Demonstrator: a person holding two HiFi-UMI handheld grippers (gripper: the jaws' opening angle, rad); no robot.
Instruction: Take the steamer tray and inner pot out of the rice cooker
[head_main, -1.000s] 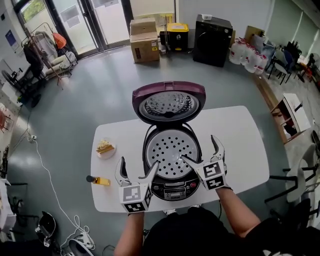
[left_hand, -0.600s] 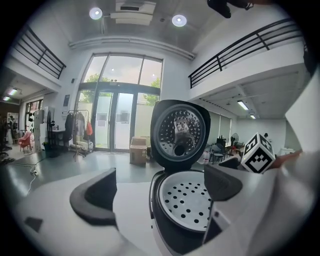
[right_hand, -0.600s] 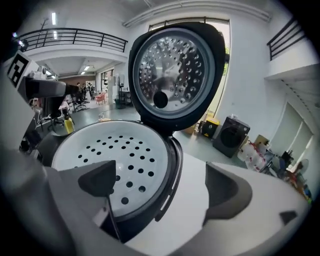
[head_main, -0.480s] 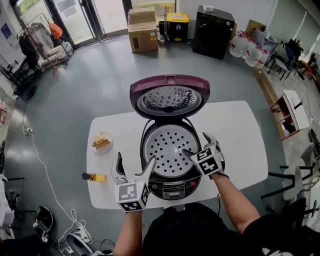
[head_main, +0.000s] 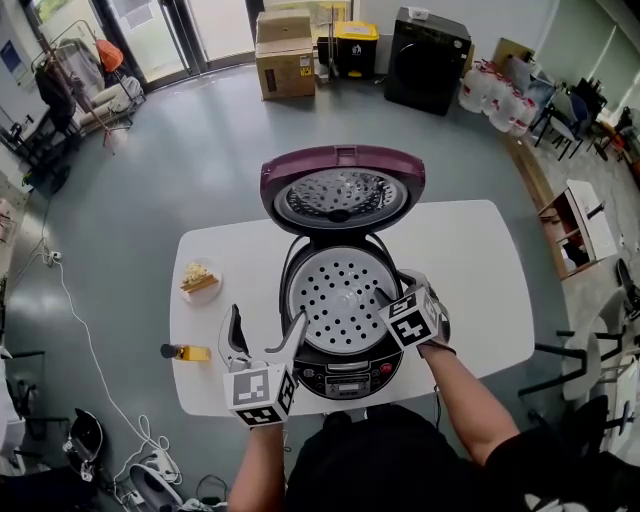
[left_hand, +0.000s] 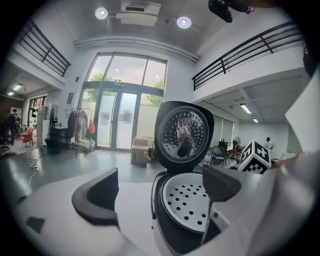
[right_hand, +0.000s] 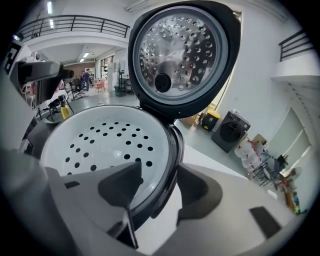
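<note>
One rice cooker (head_main: 342, 378) stands at the middle of the table's near edge. Its maroon-edged lid (head_main: 342, 190) is raised toward the far edge and shows a round, dimpled metal inner plate. In the cooker's mouth sits one steamer tray (head_main: 335, 300), white, round, shallow and pierced with rows of small holes. The inner pot cannot be made out beneath it.

The right gripper (head_main: 392, 288) is at the tray's right edge. Its jaws have just been closing and stand about half apart, one pad over the tray's lip and the other outside the cooker's dark rim. The rim runs between them with a sliver of gap showing, so nothing is clamped. The left gripper (head_main: 268, 325) hovers at the cooker's near-left side, jaws spread wide and empty.

The table (head_main: 470, 270) is white and smooth, with rounded corners. Two small things share it: a plate (head_main: 198, 283) of pale food toward the left edge, and a little yellow bottle (head_main: 188, 352) with a dark cap lying by the near-left corner.

Around the table spreads a glossy grey floor (head_main: 180, 170). By the far wall stand two stacked cardboard boxes (head_main: 285, 60), one yellow-and-black bin (head_main: 356, 48) and one black cabinet (head_main: 428, 60), beside tall glass doors (head_main: 170, 35).
</note>
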